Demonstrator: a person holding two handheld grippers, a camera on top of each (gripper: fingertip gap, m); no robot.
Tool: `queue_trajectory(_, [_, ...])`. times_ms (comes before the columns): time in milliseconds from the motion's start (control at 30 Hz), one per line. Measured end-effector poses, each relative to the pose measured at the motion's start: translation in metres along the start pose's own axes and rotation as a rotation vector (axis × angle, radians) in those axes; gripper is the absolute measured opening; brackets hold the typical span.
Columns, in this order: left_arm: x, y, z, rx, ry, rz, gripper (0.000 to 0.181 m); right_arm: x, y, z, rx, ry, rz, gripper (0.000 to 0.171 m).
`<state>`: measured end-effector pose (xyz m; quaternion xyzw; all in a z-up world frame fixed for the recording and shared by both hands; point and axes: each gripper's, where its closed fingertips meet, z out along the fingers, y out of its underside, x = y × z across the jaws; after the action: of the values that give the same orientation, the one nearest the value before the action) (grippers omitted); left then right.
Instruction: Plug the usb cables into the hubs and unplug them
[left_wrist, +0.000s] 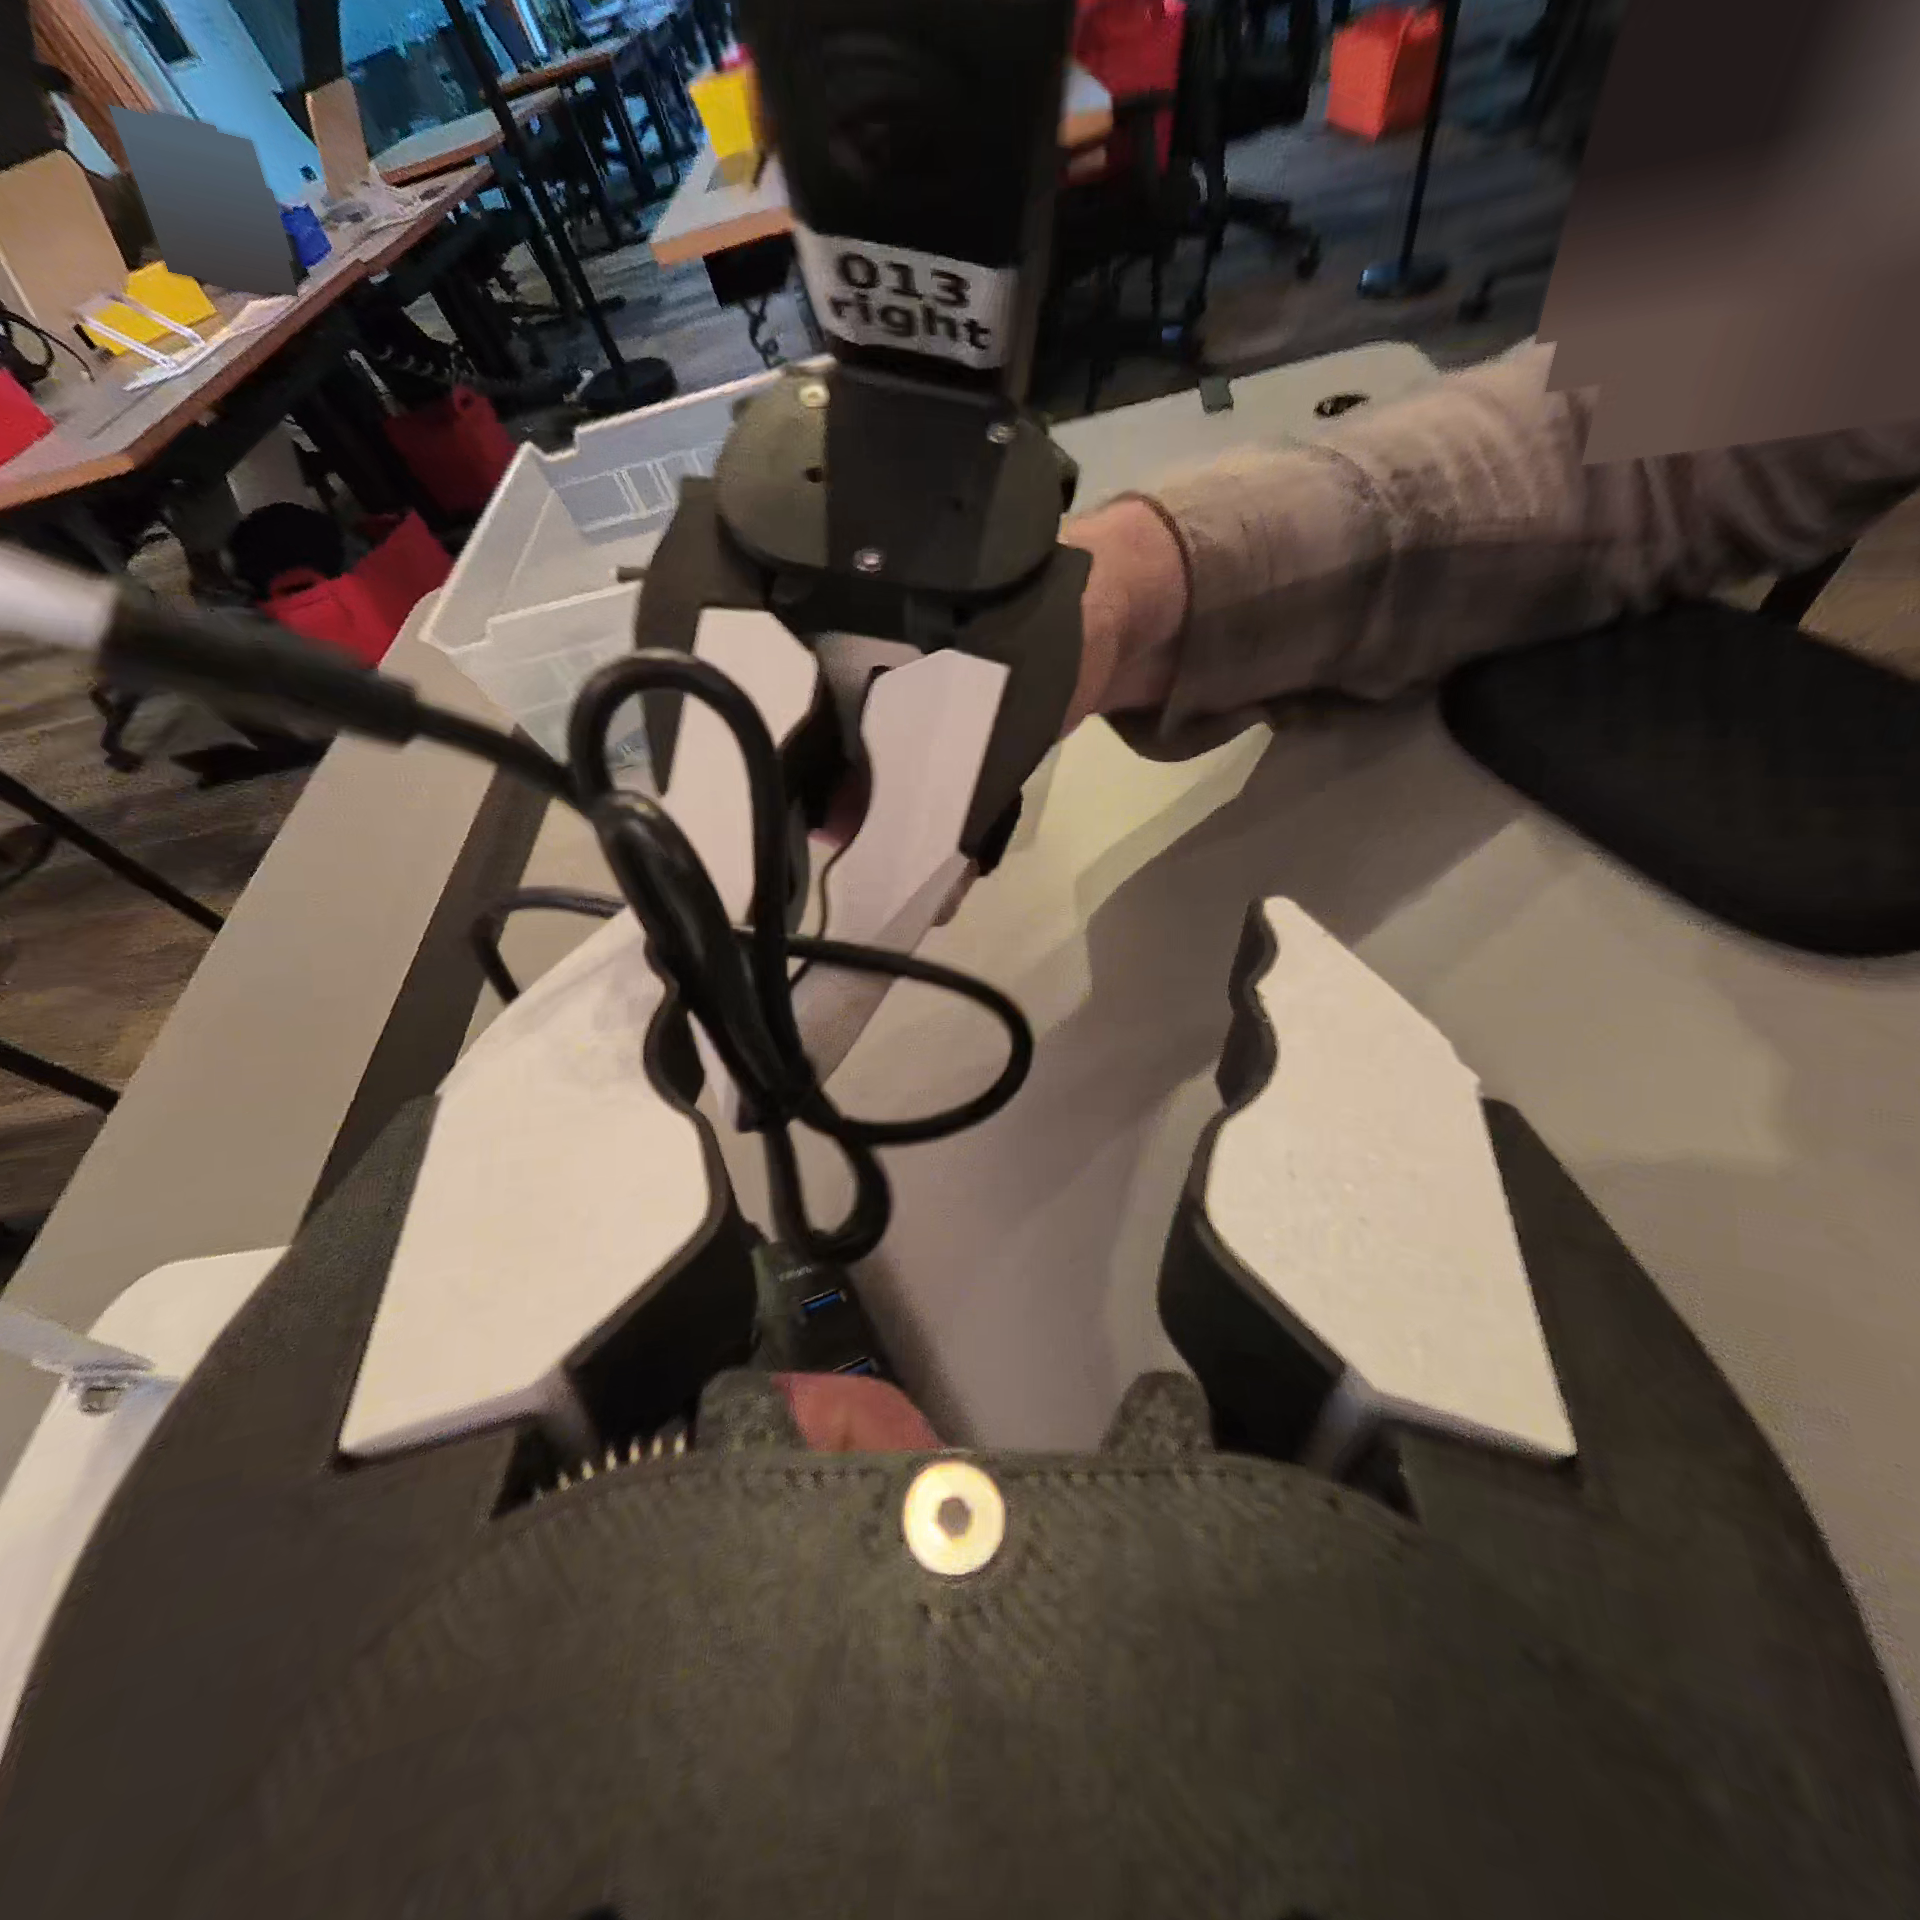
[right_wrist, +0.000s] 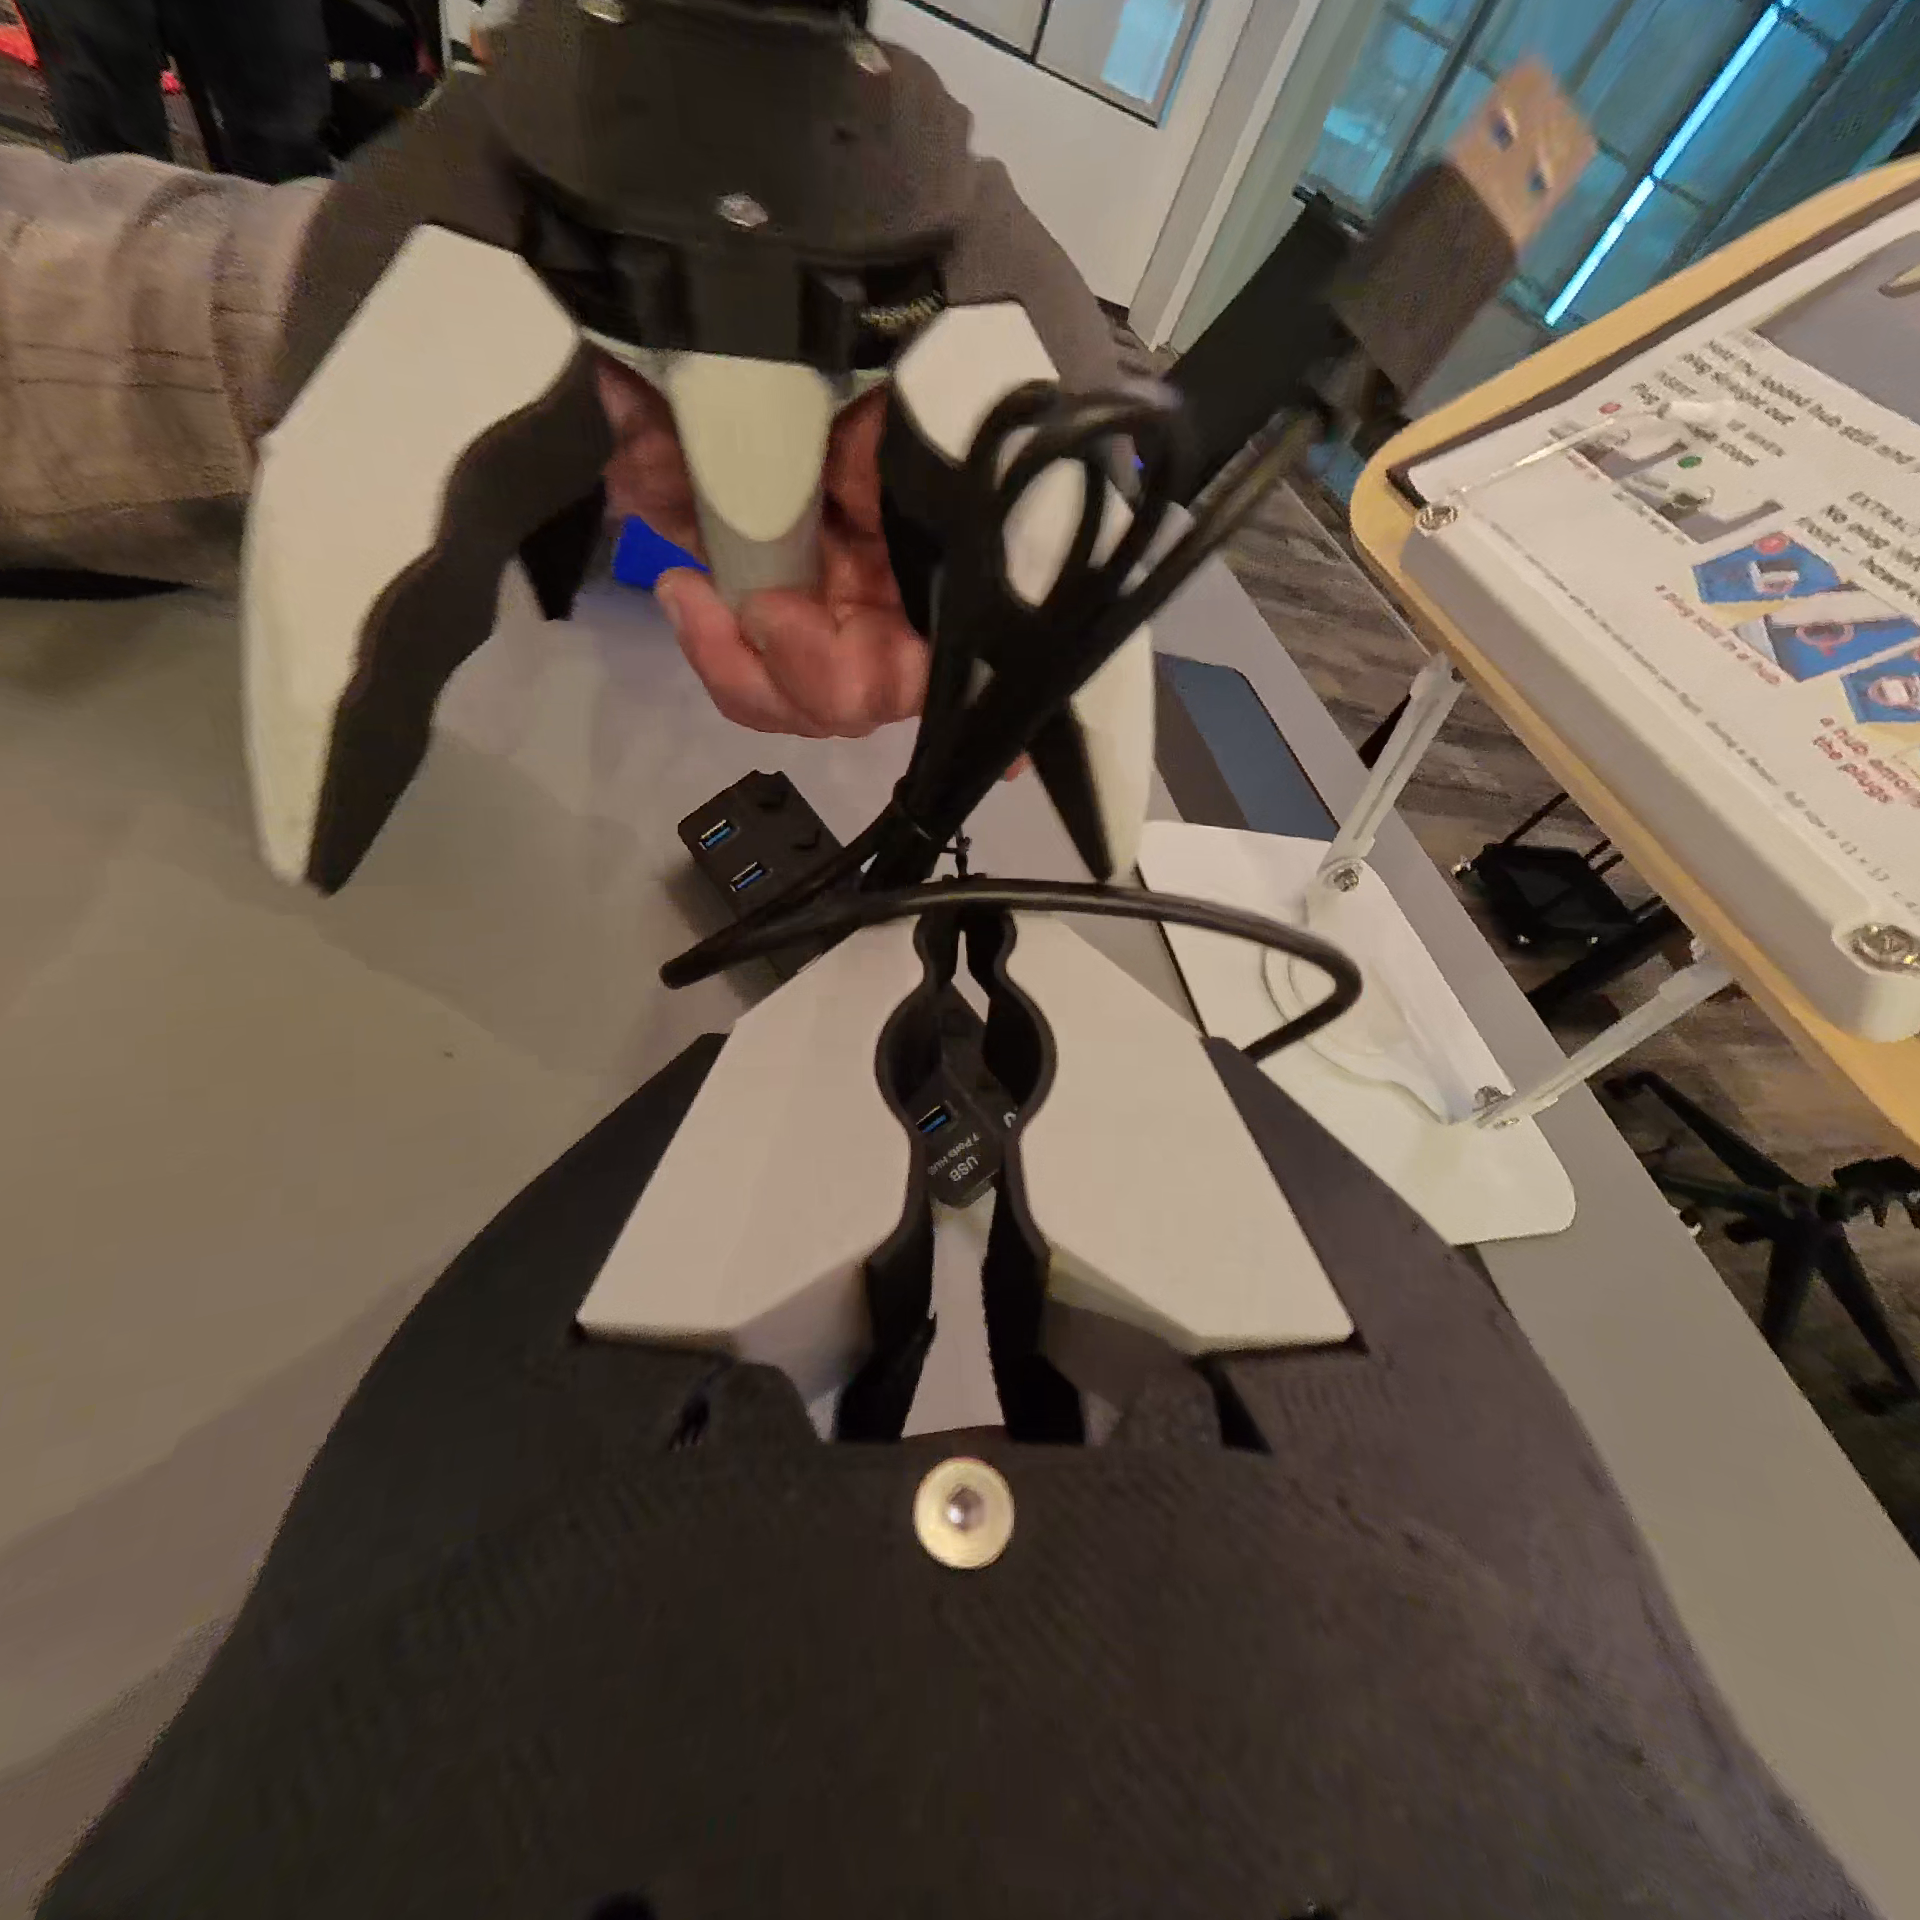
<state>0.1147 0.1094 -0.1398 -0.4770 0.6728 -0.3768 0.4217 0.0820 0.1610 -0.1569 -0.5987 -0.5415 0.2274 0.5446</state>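
A bundled black USB cable (left_wrist: 717, 966) hangs over the grey table (left_wrist: 1558, 1143). Its metal plug (right_wrist: 1522, 135) sticks up at the upper right of the right wrist view, blurred. My right gripper (right_wrist: 961, 925) is shut on the cable at its fingertips, just below the tied bundle (right_wrist: 1039, 582). It also shows in the left wrist view (left_wrist: 914, 883), facing me. My left gripper (left_wrist: 956, 935) is open wide, and the bundle lies beside its left finger, not clamped. A black USB hub (right_wrist: 758, 842) with blue ports lies on the table under both grippers, and also shows low in the left wrist view (left_wrist: 821, 1320).
A clear plastic bin (left_wrist: 540, 582) stands at the table's far left edge. An instruction board (right_wrist: 1662, 571) on a stand with a white base plate (right_wrist: 1403, 1091) sits by the table edge. A sleeved arm (left_wrist: 1403, 582) holds the right gripper. A black chair seat (left_wrist: 1714, 779) is beside it. My right fingertips sit around 6 cm from my left ones.
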Motion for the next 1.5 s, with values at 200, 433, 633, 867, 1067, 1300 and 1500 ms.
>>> queue_trajectory(200, [0.003, 0.008, 0.007, -0.067, -0.047, 0.138, 0.094, 0.009, 0.004, 0.001, 0.038, 0.024, 0.091, 0.0])
queue_trajectory(433, [-0.005, 0.02, 0.009, -0.232, -0.178, 0.357, 0.088, 0.018, 0.002, -0.003, 0.116, 0.02, 0.229, 0.0])
queue_trajectory(633, [-0.019, 0.028, 0.01, -0.358, -0.299, 0.462, 0.083, 0.033, 0.003, -0.01, 0.131, 0.127, 0.218, 0.0])
queue_trajectory(867, [-0.006, 0.031, 0.013, -0.315, -0.211, 0.431, 0.086, 0.047, 0.005, -0.017, 0.137, 0.231, 0.186, 0.0])
queue_trajectory(1067, [-0.005, 0.047, 0.013, -0.396, -0.183, 0.4, 0.078, 0.05, -0.004, -0.022, 0.184, 0.258, 0.183, 0.0])
queue_trajectory(1300, [-0.007, 0.055, 0.02, -0.402, -0.178, 0.321, 0.076, 0.044, -0.014, -0.025, 0.225, 0.227, 0.153, 0.0])
queue_trajectory(1500, [-0.005, 0.054, 0.019, -0.366, -0.147, 0.275, 0.069, 0.033, -0.023, -0.026, 0.284, 0.138, 0.167, 0.0])
